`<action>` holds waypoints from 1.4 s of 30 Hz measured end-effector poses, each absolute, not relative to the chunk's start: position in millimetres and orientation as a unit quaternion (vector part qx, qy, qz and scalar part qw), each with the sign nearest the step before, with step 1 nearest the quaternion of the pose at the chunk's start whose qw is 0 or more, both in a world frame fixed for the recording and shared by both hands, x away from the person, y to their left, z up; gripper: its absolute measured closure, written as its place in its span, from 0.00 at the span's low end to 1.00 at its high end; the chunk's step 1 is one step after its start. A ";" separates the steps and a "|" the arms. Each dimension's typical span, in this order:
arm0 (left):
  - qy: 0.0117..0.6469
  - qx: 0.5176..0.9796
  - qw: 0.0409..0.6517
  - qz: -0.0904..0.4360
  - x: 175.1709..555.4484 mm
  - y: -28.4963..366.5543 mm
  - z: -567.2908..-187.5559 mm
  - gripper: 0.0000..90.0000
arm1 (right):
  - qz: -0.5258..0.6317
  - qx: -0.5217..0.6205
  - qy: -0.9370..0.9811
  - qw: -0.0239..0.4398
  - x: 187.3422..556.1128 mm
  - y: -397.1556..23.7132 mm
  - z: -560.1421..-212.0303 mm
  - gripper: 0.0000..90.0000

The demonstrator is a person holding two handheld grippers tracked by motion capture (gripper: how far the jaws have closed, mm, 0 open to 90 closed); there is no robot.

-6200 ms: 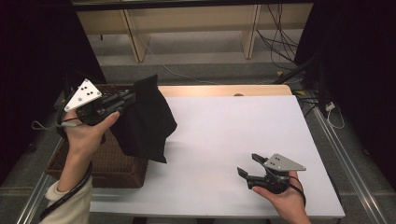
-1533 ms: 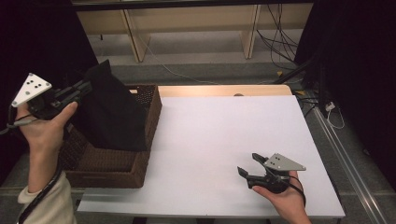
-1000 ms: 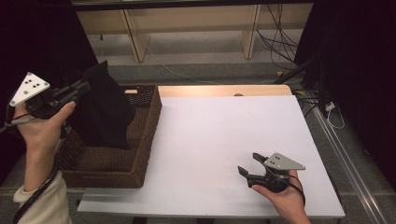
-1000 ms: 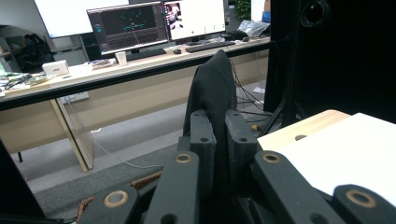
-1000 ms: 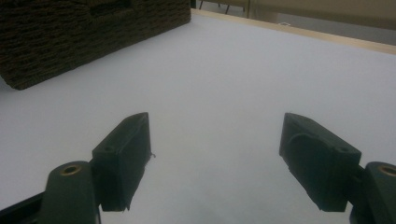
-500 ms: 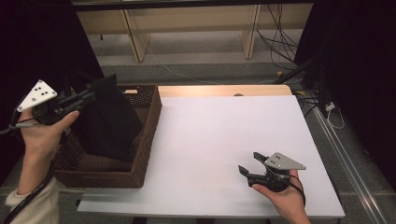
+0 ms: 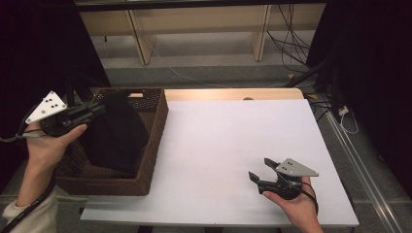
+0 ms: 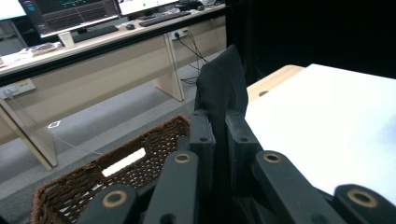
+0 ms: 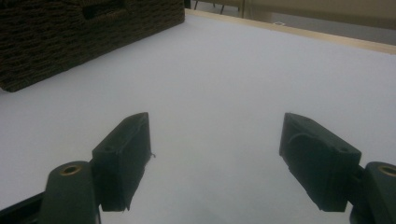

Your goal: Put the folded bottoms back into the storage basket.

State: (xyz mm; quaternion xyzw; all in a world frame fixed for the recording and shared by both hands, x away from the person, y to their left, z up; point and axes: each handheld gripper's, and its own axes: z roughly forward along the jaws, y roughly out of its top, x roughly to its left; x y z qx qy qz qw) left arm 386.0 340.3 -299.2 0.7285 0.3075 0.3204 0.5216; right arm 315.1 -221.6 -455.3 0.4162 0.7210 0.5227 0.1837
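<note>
The fingers (image 8: pixel 219 135) of the left gripper (image 7: pixel 99 110) are pressed together on a black cloth (image 7: pixel 116 133), with a fold of the fabric caught between the two pads. In the left gripper view the cloth rises above the fingertips to a narrow peak, and the rest of it goes down behind the fingers. In the high view the cloth hangs from the fingers into the brown wicker basket (image 7: pixel 150 145), which stands at the left side of the white surface (image 7: pixel 233 141). Its long axis runs roughly up and down, the pinched corner at the top and the wide part at the bottom. The lower part of the cloth is inside the basket; I cannot tell if it touches the bottom.

The right gripper (image 7: pixel 262 171) rests near the front right corner of the surface, held in the right hand (image 7: pixel 296 204). Its fingers (image 9: pixel 123 158) stand wide apart with nothing between them, well apart from the basket.

Compared with one second ago, the left hand (image 7: pixel 48 145) is lower and the cloth is deeper in the basket. Some seconds before, the cloth hung over the basket's right wall and partly over the surface. The right gripper has not moved.
</note>
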 end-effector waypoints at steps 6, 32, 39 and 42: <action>0.297 0.738 0.524 0.305 380.8 340.7 -296.8 0.92 | 0.522 0.416 0.721 0.185 315.1 -221.7 -455.4 0.29; 0.264 0.819 0.424 0.282 435.7 329.1 -321.9 0.91 | 0.522 0.418 0.721 0.183 315.4 -221.9 -455.6 0.29; 0.270 0.825 0.407 0.285 462.0 331.9 -326.8 0.91 | 0.522 0.419 0.720 0.183 315.5 -222.4 -455.5 0.29; 0.272 0.827 0.402 0.285 471.0 333.0 -330.0 0.91 | 0.524 0.417 0.719 0.184 315.8 -222.4 -455.8 0.29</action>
